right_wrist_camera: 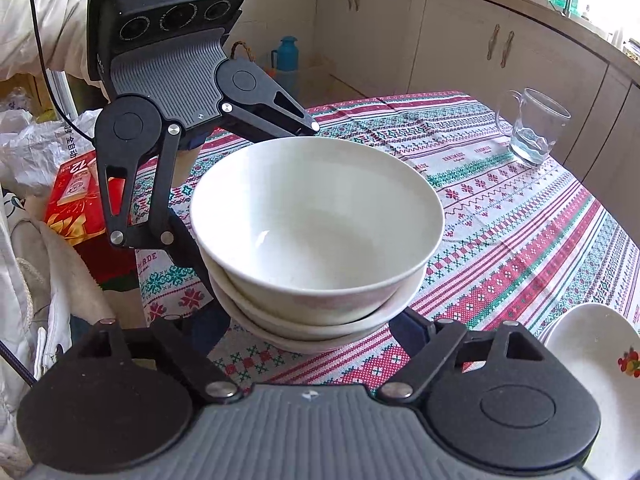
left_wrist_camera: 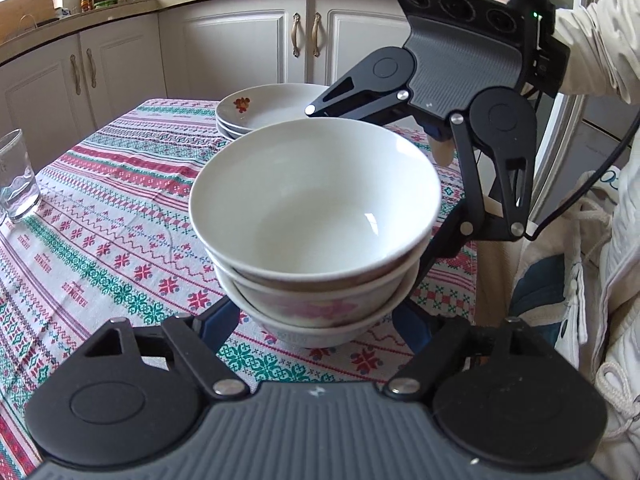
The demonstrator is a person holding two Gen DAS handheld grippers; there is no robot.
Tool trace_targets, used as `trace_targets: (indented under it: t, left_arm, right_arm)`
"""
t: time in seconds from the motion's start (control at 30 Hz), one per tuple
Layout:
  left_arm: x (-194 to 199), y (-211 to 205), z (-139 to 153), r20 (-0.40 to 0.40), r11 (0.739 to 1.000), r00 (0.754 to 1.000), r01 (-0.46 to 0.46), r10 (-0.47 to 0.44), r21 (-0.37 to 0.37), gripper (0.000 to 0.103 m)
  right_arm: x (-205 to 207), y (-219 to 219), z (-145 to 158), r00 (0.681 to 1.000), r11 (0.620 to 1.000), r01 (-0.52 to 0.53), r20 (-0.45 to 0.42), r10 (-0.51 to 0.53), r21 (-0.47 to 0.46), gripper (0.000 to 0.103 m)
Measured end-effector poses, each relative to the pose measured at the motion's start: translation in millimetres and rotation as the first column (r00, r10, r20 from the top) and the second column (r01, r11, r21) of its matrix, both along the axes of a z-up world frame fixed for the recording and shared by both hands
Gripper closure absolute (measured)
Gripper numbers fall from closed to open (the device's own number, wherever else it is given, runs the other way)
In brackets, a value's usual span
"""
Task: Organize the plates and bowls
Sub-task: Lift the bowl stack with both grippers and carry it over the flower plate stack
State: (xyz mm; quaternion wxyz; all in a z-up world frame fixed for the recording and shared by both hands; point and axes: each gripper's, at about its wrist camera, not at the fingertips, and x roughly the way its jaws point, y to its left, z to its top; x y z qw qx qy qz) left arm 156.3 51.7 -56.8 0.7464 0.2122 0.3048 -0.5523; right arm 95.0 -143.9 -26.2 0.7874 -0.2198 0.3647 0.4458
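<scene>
A stack of three bowls (left_wrist_camera: pixel 316 236) is clamped from opposite sides by the left tongs (left_wrist_camera: pixel 320 320) and the right tongs (right_wrist_camera: pixel 316 324), both closed on its lower bowls, on or just above the patterned bench (left_wrist_camera: pixel 120 208) (contact cannot be told). Uneven squeeze could tip the loosely nested top bowl. Beyond, stacked plates (left_wrist_camera: pixel 264 110) are seen.
</scene>
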Motion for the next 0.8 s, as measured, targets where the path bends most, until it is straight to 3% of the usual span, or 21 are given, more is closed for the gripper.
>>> trace_targets:
  t: [0.33, 0.8]
  left_arm:
    - [6.1, 1.1, -0.4, -0.003, 0.999, 0.999, 0.052, -0.052, -0.009, 0.019]
    - [6.8, -0.6, 2.1, -0.017, 0.999, 0.999, 0.051, -0.051, 0.001, 0.019]
  right_arm:
    - [2.2, 4.9, 2.4, 1.0, 1.0, -0.002, -0.017, 0.001, -0.028, 0.013]
    - [6.3, 3.3, 2.9, 0.999, 1.0, 0.004, -0.041, -0.004, -0.01, 0.012]
